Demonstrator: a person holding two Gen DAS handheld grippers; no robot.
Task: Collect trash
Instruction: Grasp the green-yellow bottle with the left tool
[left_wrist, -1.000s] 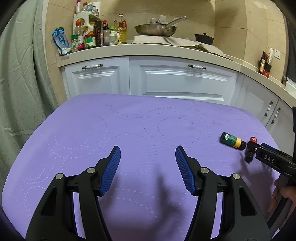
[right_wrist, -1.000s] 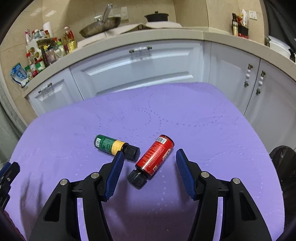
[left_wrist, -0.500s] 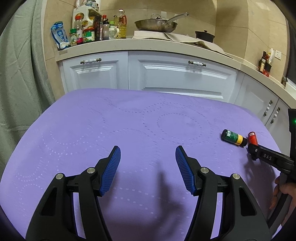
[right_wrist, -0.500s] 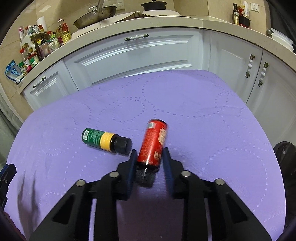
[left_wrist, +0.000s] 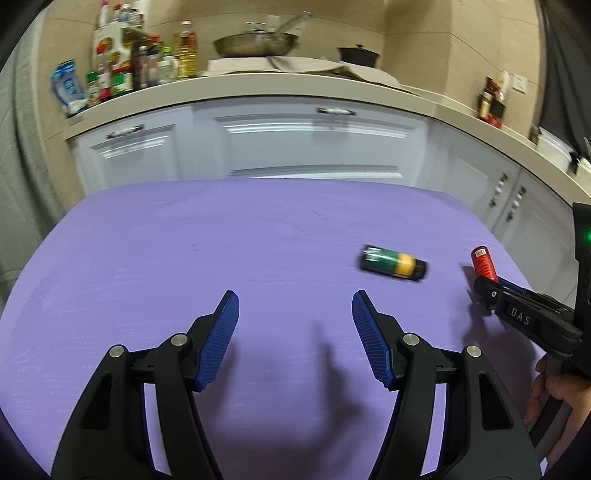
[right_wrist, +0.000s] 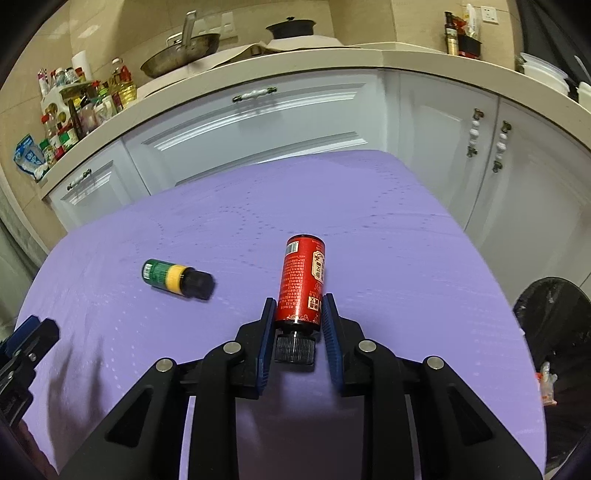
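A pan (right_wrist: 181, 55) sits on the counter (right_wrist: 332, 61); white cabinets (right_wrist: 258, 129) below; purple tablecloth (right_wrist: 369, 221).

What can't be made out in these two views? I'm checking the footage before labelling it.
- Green bottle label: motion-blurred in left view, too small in right.
- Black bin: cut by right view's edge; contents unseen.
- Red bottle neck: partly hidden between the right gripper fingers.
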